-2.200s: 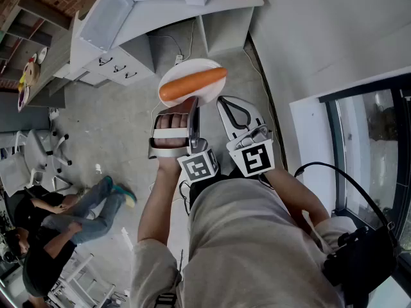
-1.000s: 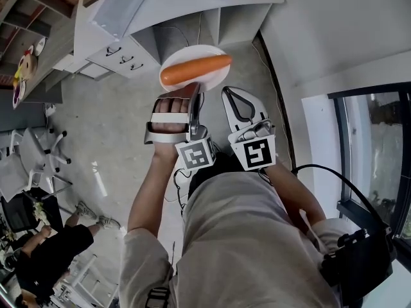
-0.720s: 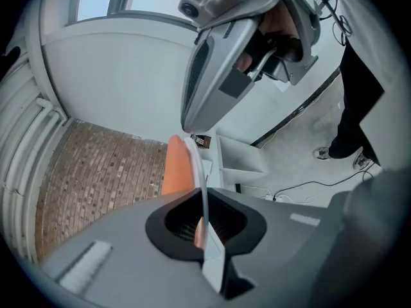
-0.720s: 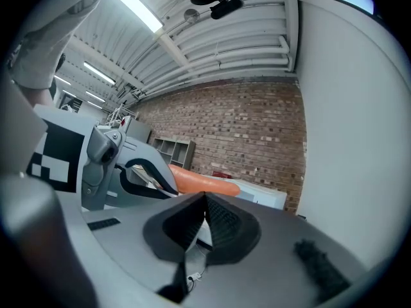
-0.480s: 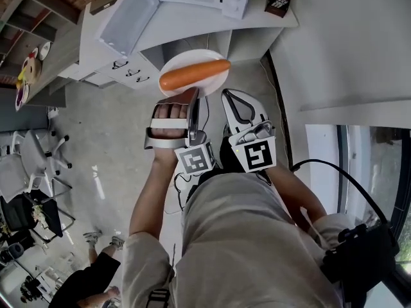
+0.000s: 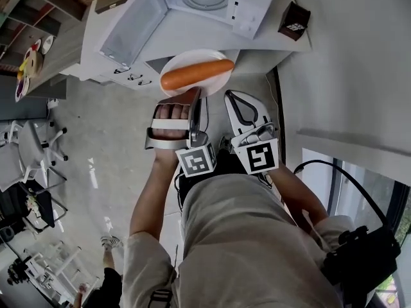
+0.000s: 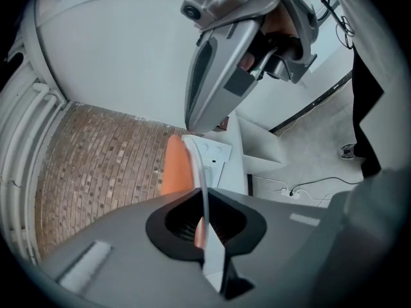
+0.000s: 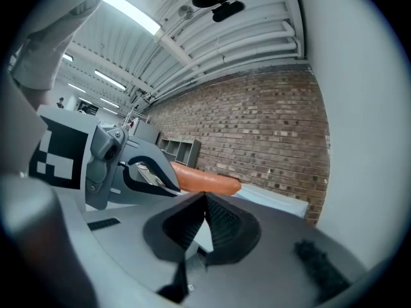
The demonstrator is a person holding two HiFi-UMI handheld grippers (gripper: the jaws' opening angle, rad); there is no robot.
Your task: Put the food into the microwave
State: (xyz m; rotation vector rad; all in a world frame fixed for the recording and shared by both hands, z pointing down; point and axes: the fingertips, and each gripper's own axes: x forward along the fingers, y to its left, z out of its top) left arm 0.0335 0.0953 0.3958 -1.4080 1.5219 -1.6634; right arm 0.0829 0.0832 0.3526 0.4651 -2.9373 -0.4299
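An orange sausage lies on a white plate, carried in the air in front of me. My left gripper is shut on the plate's near rim; in the left gripper view the thin rim runs edge-on between its jaws, with the sausage behind. My right gripper is shut just right of it, tip by the rim; contact is unclear. In the right gripper view its jaws meet. The white microwave stands ahead on a counter, its door swung open to the left.
A small dark box sits on the white counter right of the microwave. Drawers are under the counter at left. A swivel chair and someone's feet are on the grey floor at left. A window runs along the right.
Both grippers and the plate have come closer to the counter. The open microwave now shows fully at the top of the head view. The grip on the plate is unchanged.
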